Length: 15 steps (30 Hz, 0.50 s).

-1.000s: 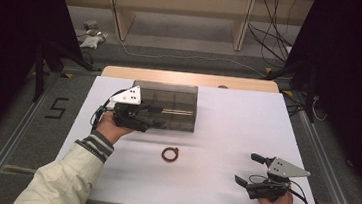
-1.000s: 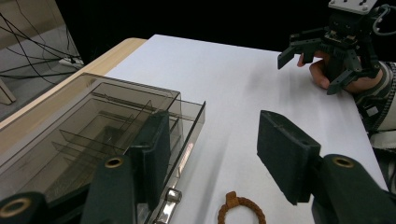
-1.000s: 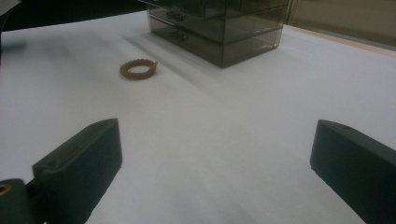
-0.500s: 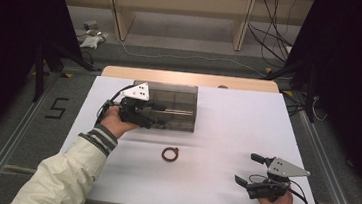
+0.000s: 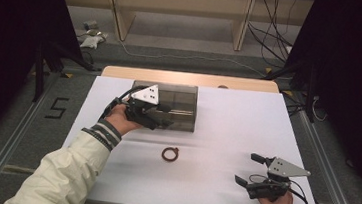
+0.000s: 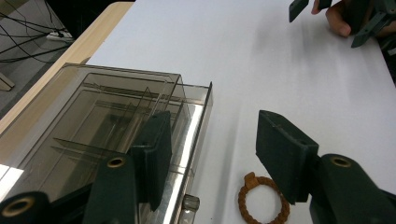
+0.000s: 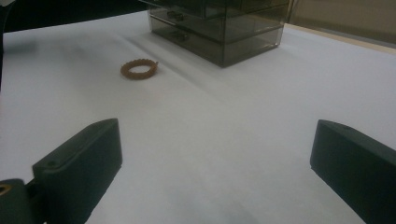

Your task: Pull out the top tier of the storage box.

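Note:
A smoked clear drawer box (image 5: pixel 181 102) stands at the back middle of the white table (image 5: pixel 226 136). My left gripper (image 5: pixel 166 116) hovers over its front left corner, jaws half apart with nothing pressed between them. In the left gripper view, the left gripper (image 6: pixel 217 135) has one jaw above a slightly pulled-out drawer (image 6: pixel 198 126) and the other above bare table. A brown braided ring (image 5: pixel 170 154) lies on the table in front of the box, also close below the jaws as the ring (image 6: pixel 261 205). My right gripper (image 5: pixel 247 167) rests open near the front right corner.
The right gripper view looks between the wide jaws of the right gripper (image 7: pixel 219 140) across the table to the ring (image 7: pixel 139 69) and the box (image 7: pixel 224 28). A wooden edge (image 5: pixel 191 79) runs behind the table. Cables (image 5: pixel 276 36) lie on the floor beyond.
My left gripper has slid a little to the right along the front of the box. The right gripper, the ring and the box have kept their places.

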Available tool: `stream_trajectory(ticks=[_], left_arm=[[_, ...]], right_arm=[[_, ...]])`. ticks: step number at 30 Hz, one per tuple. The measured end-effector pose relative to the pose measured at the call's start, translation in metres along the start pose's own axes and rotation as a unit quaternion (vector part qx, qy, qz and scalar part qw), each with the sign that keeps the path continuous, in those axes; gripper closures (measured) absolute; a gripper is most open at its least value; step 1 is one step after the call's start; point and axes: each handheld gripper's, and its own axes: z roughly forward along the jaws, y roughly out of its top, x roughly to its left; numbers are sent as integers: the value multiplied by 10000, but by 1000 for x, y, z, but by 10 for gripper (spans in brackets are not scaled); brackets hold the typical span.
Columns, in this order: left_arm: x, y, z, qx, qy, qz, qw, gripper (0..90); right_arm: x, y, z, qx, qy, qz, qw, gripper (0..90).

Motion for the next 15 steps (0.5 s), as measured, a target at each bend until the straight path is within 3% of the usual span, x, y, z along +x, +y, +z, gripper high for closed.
stream_trajectory(ticks=[4, 8, 15], left_arm=[[1, 2, 3, 162, -23, 48, 9999, 456], [3, 4, 6, 493, -25, 172, 9986, 462], [6, 4, 6, 652, -96, 188, 9976, 462]], right_arm=[[0, 0, 0, -1, 0, -4, 10000, 33], [0, 0, 0, 0, 5, -6, 10000, 33], [0, 0, 0, -2, 9, -9, 10000, 33]])
